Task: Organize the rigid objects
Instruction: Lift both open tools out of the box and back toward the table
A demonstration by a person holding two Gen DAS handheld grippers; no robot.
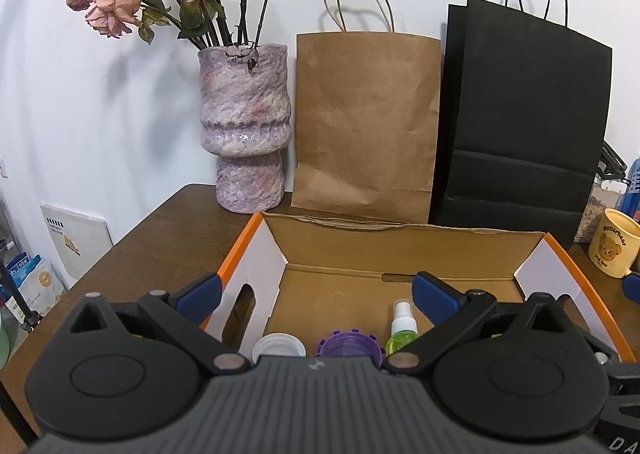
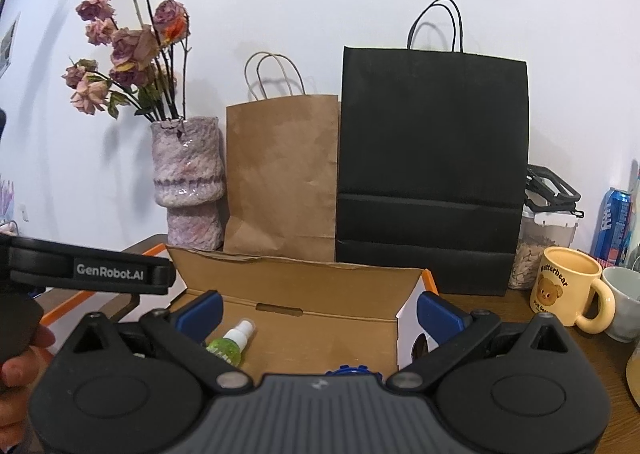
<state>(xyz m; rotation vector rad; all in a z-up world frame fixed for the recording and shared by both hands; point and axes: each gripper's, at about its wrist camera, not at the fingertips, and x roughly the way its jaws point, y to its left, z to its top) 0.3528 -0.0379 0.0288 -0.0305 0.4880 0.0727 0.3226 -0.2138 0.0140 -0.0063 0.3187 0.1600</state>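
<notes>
Inside the cardboard box, near its front wall, the green spray bottle lies tipped with its white nozzle pointing toward the box's back wall. It sits ahead of your left gripper, toward its right jaw, beside the purple ridged lid and white cap. From your right gripper the bottle lies off toward its left jaw. Both pairs of jaws are spread and hold nothing. Judging by this, the left is better lined up.
</notes>
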